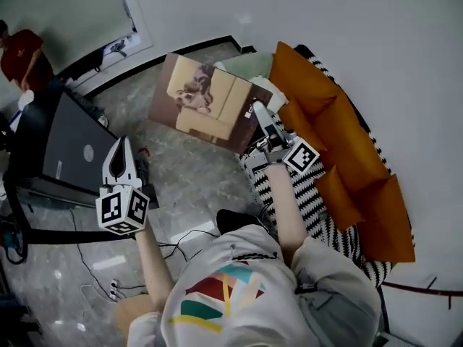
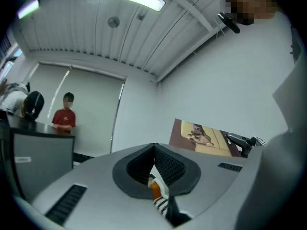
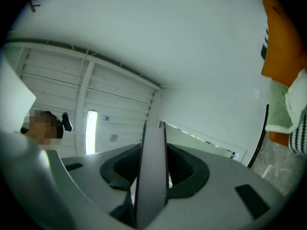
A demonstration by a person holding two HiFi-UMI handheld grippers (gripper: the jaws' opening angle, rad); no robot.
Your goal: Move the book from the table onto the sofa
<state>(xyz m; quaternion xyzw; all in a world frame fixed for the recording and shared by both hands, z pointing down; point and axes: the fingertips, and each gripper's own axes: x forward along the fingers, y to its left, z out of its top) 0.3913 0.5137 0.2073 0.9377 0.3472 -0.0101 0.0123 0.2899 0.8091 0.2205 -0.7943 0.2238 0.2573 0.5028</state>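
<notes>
The book [image 1: 206, 100], a large flat one with a tan and brown cover picture, hangs in the air over the floor, just left of the sofa's [image 1: 340, 143] near end. My right gripper [image 1: 255, 113] is shut on its right edge. In the right gripper view the book's grey edge [image 3: 151, 176] stands upright between the jaws, with both pads [image 3: 184, 164] against it. My left gripper [image 1: 123, 144] is shut and empty, well to the left over the dark table's [image 1: 72, 147] edge. The left gripper view shows the book [image 2: 201, 138] ahead to the right.
The sofa has orange cushions and a black-and-white striped cover [image 1: 304, 194], with a pale green pillow [image 1: 249, 67] at its far end. A person in red [image 1: 22, 53] stands beyond the table. Cables [image 1: 94, 266] lie on the marbled floor.
</notes>
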